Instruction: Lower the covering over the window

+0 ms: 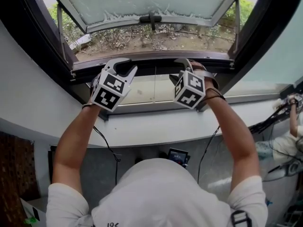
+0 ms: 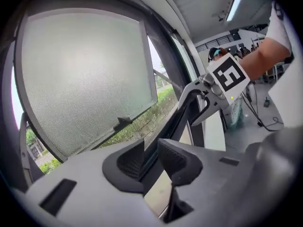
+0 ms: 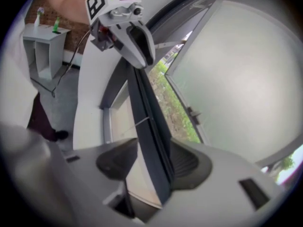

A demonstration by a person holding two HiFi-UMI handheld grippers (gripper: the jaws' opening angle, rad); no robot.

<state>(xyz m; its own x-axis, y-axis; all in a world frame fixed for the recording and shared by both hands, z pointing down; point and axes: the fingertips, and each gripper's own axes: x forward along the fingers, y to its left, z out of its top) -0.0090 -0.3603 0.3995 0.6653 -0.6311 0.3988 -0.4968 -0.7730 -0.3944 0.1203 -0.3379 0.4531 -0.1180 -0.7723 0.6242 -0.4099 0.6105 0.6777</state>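
At the window rail (image 1: 156, 56), both arms (image 1: 75, 141) (image 1: 236, 131) stretch forward.

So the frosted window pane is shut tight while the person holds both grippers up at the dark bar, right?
Not quite: the frosted window pane is swung open outward, not shut; the head view shows plants through the gap under it. The rest holds: the left gripper and the right gripper are both up at the dark bar.
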